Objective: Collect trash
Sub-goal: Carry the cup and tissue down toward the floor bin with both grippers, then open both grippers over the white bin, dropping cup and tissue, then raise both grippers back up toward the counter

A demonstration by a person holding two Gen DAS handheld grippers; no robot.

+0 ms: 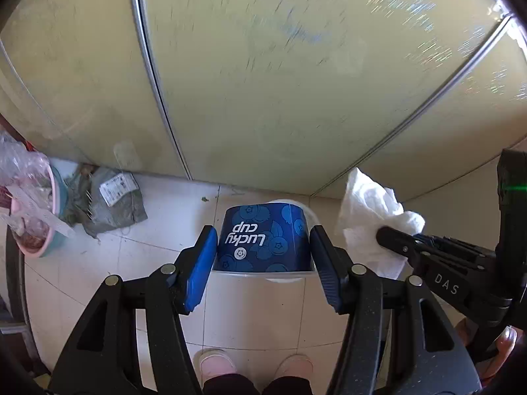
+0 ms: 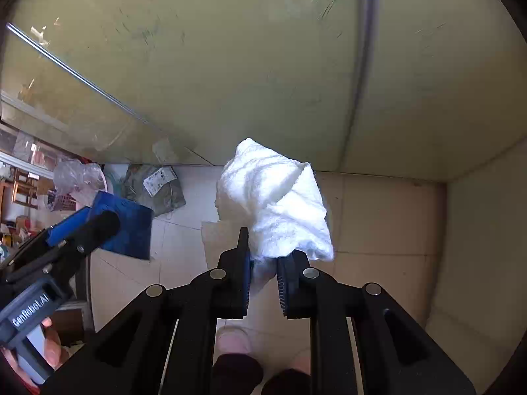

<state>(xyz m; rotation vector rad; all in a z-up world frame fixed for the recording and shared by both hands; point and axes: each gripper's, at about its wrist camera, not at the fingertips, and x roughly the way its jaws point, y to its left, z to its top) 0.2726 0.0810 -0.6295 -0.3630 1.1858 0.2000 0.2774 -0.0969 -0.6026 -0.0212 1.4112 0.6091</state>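
Now the left gripper (image 1: 263,253) clamps a blue Lucky Cup paper cup (image 1: 263,237) above the tiled floor (image 1: 158,263), while the right gripper (image 2: 263,270) pinches a crumpled white tissue (image 2: 276,204) alongside, with a grey bag (image 1: 112,200), possibly litter, by the wall.

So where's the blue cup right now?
The blue cup is up off the floor, squeezed between the pads of the left hand-held gripper. Just to its right, the right hand-held gripper holds a crumpled white tissue.
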